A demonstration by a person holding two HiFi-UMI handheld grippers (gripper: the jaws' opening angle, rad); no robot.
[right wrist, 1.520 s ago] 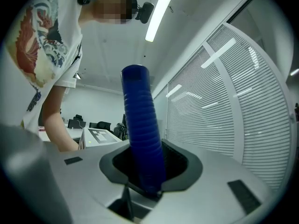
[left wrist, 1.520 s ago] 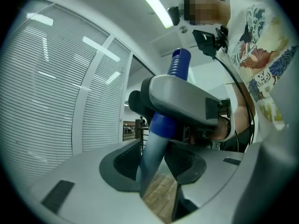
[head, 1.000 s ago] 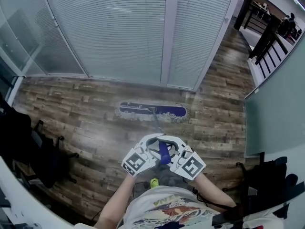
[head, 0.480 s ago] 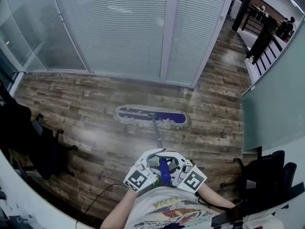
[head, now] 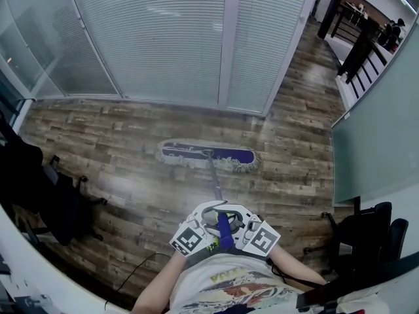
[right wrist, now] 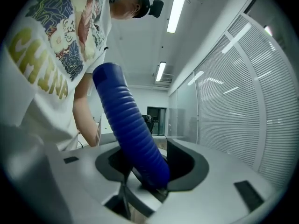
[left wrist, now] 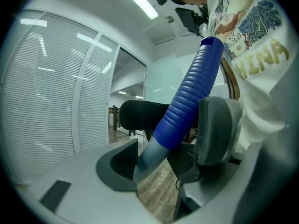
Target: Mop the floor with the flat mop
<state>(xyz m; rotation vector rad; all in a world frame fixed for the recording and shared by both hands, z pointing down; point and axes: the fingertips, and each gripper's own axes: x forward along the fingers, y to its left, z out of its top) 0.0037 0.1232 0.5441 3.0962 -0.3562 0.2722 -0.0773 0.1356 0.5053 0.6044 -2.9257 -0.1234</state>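
L gripper (head: 208,212) and R gripper (head: 241,213) sit side by side at 6 o'clock, close to the torso, both aimed at 12 o'clock. L jaws clamp the mop handle (head: 224,231). R jaws are opening, handle between them, one pad clear. L forearm (head: 157,283) enters from 7 o'clock, R forearm (head: 294,271) from 5.

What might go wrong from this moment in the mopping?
The right gripper is opening its jaws around the mop's blue grip, so the handle may slip. The mop head lies near the glass partition; a forward push might knock it. The black office chair stands close on the left: a wide sweep may catch it.
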